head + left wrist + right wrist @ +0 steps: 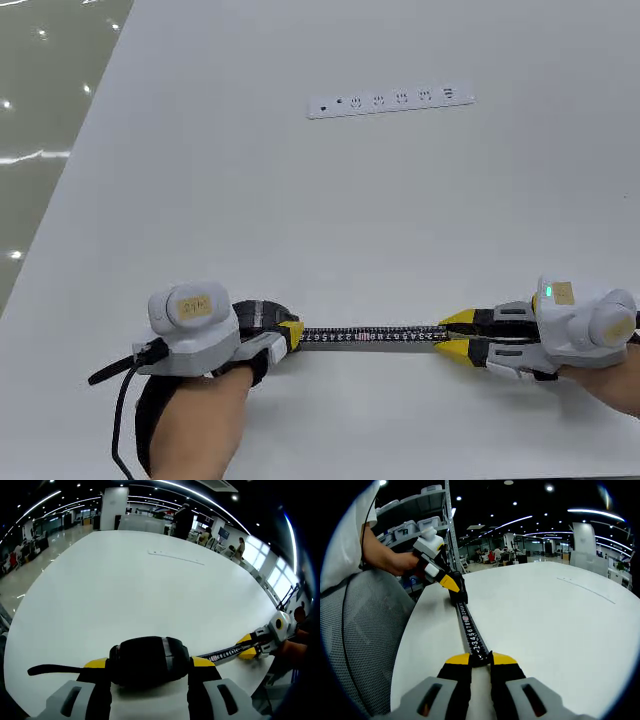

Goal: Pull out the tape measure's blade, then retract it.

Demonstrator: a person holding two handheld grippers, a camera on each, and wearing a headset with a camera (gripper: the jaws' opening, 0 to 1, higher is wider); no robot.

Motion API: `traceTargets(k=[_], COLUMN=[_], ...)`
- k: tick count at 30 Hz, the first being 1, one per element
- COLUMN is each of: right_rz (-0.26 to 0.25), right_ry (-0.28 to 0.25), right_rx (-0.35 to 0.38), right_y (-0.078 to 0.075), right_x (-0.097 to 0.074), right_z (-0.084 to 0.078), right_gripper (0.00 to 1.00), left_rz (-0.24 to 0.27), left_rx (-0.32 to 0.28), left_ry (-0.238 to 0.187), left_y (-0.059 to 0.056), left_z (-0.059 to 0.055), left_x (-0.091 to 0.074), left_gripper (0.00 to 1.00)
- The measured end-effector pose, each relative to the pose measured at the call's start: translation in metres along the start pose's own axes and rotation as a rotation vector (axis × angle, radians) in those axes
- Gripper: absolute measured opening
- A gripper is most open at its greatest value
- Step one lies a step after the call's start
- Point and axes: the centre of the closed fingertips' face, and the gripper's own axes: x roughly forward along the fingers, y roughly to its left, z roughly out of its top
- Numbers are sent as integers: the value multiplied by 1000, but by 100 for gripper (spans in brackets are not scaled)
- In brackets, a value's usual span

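Across the lower part of the head view, the tape measure lies on a smooth matte white table (300,200) with its long axis running left to right. Its rounded black tape measure case (262,318) sits at lower left, and the thin flat blade (370,335), dark with fine printed markings, extends from it towards the right. The left gripper (288,335), grey-white plastic with yellow tips, is closed on the case. The right gripper (452,335), of the same build, has its yellow tips drawn close together over the blade's far end. A flat white power strip (390,100) lies well apart at upper centre.

Left gripper view: the case (149,660) fills the gap between the jaws at bottom centre, a glossy black drum with a ribbed band. Both yellow-edged fingers (202,661) press its sides. The blade (222,655) leaves it towards the right edge and meets the right gripper (247,647). A thin black strap (50,670) trails left from the case.

Right gripper view: the blade (470,627) runs from bottom centre up towards upper left, lying flat on the table, numerals legible. The jaws are nearly shut, pinching the blade's end between the yellow fingertips (457,658). At the far end the case (458,596) is clamped by the left gripper (451,585), which is carried by a hand (402,562).
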Motion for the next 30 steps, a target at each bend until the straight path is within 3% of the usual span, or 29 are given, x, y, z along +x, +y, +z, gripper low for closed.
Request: traceTargets(k=[11, 30], right_rz=[24, 79], right_ry=[-12, -47], right_rx=[15, 14], right_y=[2, 19], right_x=[9, 52], right_z=[3, 26], right_gripper=[12, 12], left_rz=[-4, -18], left_rx=[-3, -17], left_ry=[-6, -9], left_y=[0, 1], left_z=[1, 1], left_x=[0, -1], left_gripper=[58, 58])
